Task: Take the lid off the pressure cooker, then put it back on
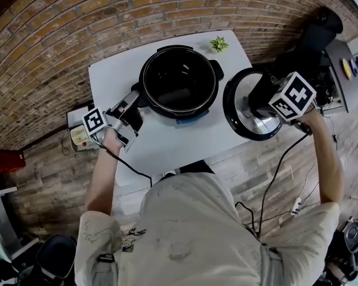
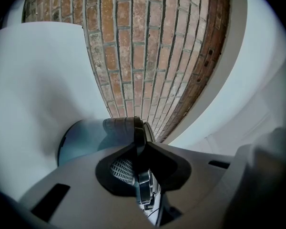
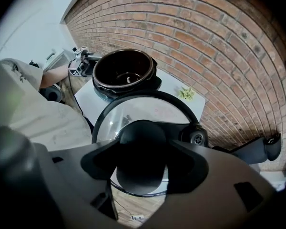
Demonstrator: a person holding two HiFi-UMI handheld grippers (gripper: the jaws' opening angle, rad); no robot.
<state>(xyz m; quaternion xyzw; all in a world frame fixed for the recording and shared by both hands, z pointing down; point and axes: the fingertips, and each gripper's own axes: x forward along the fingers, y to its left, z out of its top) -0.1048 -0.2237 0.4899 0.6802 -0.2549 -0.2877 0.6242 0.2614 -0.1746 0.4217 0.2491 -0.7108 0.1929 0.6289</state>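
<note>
Left of the pot [image 1: 213,91] [image 3: 101,82]: left gripper [image 1: 137,104] [image 2: 140,168], 2 jaws nearly closed, pinching the pot's side handle [image 2: 139,128]; pot open on the white table [image 1: 167,145]; right of the pot: right gripper [image 1: 261,103] [image 3: 143,149], jaws wide, clamped on the black knob [image 3: 143,137] of the lid [image 1: 238,117] [image 3: 148,106]; lid up in the air past the table's edge.
</note>
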